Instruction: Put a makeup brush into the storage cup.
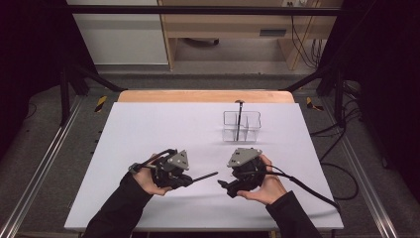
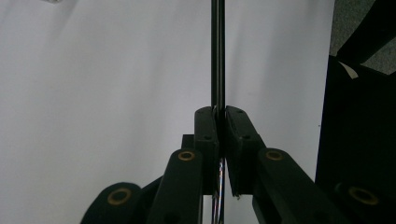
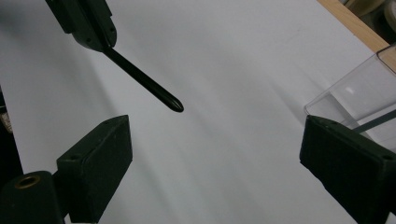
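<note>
while clear organizer [image 1: 241,126] stands apart.

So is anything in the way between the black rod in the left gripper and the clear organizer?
Nothing visible. The black rod sits clamped in the left gripper, and only bare white table lies between it and the clear organizer. The right gripper is open beside the rod's tip.
</note>
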Motion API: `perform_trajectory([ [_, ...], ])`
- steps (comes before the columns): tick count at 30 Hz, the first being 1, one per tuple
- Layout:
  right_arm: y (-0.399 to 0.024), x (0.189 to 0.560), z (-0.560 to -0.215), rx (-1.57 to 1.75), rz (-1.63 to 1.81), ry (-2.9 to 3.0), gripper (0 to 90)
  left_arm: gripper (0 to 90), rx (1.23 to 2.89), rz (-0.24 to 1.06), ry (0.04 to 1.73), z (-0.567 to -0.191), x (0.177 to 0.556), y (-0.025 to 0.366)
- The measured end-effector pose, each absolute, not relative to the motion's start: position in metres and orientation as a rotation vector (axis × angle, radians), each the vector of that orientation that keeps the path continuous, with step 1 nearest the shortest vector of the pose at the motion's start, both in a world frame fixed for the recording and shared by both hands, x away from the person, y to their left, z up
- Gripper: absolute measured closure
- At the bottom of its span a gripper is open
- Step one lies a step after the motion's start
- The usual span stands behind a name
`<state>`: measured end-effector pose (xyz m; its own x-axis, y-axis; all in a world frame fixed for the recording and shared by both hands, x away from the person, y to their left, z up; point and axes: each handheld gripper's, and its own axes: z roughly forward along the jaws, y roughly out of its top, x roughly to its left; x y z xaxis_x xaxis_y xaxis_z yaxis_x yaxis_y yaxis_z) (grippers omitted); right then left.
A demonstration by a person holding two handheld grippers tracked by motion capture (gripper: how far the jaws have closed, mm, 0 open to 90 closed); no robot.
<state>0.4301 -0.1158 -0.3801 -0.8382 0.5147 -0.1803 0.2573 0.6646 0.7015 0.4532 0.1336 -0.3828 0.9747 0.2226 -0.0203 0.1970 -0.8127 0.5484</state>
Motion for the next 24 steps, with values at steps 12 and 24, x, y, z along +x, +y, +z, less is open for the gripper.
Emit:
perform_trajectory([
  [12, -0.103, 0.429, -0.378, 0.528, 0.928, 2.561, 13.0, 83.3, 2.551, 0.003, 0.275, -0.380, 0.461, 0.126],
  [24, -0.094, 0.427, -0.382, 0.464, 0.862, 2.600, 18.1, 83.3, 2.582, -0.029, 0.244, -0.376, 0.465, 0.120],
])
